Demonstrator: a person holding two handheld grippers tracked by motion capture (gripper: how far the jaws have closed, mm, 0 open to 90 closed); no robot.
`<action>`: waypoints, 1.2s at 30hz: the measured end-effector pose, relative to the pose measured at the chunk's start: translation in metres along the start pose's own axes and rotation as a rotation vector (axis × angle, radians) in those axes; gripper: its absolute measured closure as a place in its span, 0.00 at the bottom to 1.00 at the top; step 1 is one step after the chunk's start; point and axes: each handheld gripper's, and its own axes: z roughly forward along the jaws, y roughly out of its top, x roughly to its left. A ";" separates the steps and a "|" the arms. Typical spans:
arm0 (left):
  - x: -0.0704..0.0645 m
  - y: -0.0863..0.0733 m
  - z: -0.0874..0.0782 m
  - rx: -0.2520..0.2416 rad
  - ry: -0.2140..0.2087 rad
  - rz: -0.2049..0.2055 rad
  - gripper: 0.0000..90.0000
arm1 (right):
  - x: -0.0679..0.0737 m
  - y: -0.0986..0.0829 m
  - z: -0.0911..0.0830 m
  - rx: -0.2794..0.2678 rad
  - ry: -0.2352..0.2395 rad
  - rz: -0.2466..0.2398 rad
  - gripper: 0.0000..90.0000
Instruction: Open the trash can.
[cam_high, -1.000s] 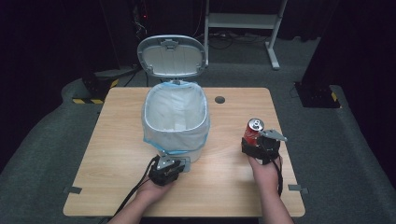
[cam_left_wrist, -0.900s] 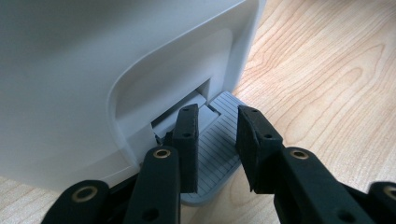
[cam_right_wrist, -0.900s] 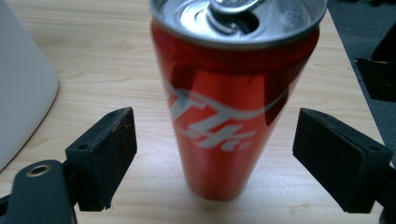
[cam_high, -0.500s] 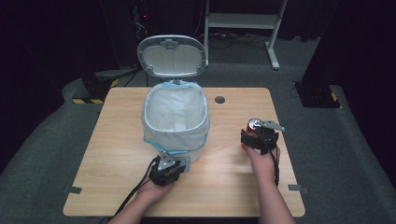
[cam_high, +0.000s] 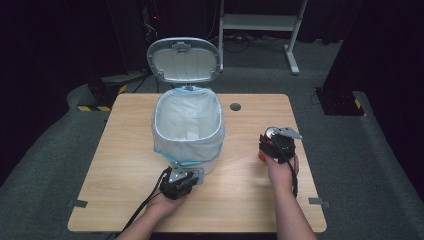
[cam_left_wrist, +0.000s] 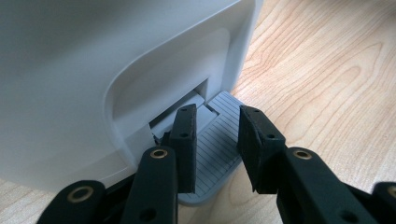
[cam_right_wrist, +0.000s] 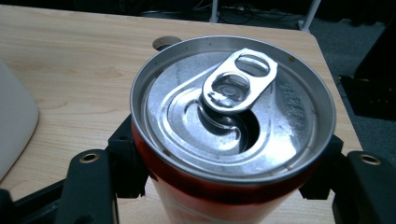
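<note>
Right tool (cam_high: 276, 146): pinching the red can (cam_right_wrist: 232, 135), upright.
Left tool (cam_left_wrist: 215, 140): spread, above the bin pedal (cam_left_wrist: 215, 145).

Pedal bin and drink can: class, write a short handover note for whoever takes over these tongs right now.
Left tongs: open, resting on the pedal of the pedal bin; lid is up, liner in place.
Right tongs: shut on the red drink can, upright at the table's right side, apart from the bin. The can's tab is open.
Done: bin opened, can gripped.
Left: probably carry the can over and drop it in, then release the pedal.
</note>
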 end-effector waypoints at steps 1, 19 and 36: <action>0.000 0.000 0.000 0.000 0.000 0.000 0.75 | 0.002 0.000 -0.001 0.001 -0.011 -0.008 0.38; 0.001 0.000 0.000 0.001 -0.006 0.000 0.76 | 0.034 0.016 -0.054 -0.157 0.075 -0.077 0.38; 0.001 0.000 0.000 0.002 -0.007 0.001 0.76 | 0.060 0.039 -0.095 -0.258 0.139 -0.134 0.38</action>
